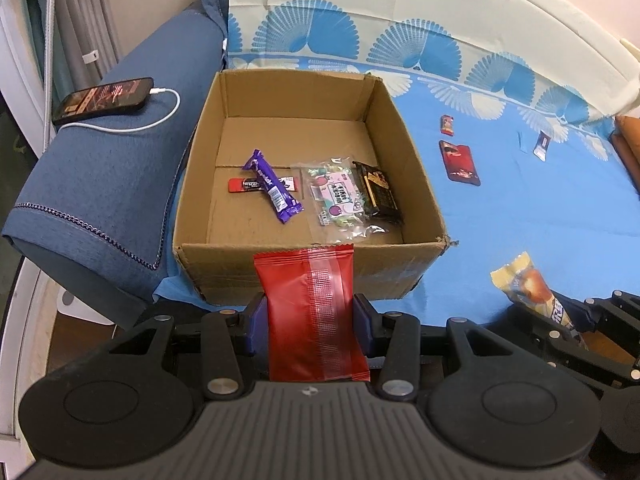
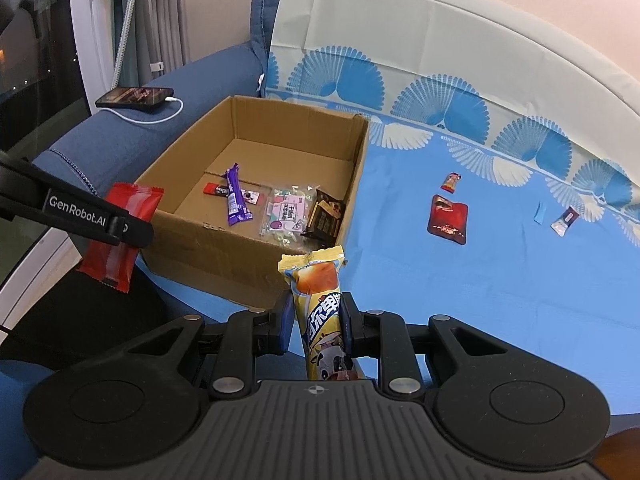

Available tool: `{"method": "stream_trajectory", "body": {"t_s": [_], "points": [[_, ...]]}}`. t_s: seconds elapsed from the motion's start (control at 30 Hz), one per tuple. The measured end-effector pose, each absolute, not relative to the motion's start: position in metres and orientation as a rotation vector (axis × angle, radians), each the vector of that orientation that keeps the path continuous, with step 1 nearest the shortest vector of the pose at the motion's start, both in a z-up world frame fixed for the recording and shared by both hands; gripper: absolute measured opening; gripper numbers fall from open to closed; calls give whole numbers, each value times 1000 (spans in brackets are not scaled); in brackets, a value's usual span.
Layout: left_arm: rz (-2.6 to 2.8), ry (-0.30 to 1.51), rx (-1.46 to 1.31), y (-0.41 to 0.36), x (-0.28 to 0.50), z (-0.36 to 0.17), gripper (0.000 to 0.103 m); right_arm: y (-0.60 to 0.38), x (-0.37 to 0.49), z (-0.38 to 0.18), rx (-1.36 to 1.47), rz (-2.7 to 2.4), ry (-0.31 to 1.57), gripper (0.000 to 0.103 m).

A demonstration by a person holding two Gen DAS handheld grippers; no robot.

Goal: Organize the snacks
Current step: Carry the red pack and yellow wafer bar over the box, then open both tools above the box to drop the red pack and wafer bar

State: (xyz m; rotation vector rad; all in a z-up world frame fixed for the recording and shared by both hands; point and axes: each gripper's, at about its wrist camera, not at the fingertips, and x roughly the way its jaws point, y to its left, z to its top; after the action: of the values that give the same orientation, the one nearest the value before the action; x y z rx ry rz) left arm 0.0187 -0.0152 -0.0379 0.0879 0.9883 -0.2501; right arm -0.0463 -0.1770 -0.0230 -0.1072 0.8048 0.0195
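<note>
Snacks pinched: red packet [image 1: 310, 312] in left hand-held gripper [image 1: 310, 322], yellow wrapper [image 2: 320, 320] in right [image 2: 316, 322], lower ends hidden.

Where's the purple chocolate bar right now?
The purple chocolate bar lies inside the cardboard box, left of centre in the left wrist view, across a red and black bar and left of the clear candy bag.

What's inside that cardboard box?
In the cardboard box: a purple bar lying across a red-and-black wrapper, a clear candy bag and a dark packet. What lies beneath them is hidden.
</note>
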Motion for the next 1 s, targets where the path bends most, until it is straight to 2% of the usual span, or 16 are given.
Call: {"method": "stream_trajectory", "body": {"t_s": [0.47,1.0], "points": [[-185,969,46,4,56,-34,49,-174,-16,-22,-127,24,806,26],[-158,934,38,1,120,-25,49,-159,57,-13,-108,97,750,26]]}}
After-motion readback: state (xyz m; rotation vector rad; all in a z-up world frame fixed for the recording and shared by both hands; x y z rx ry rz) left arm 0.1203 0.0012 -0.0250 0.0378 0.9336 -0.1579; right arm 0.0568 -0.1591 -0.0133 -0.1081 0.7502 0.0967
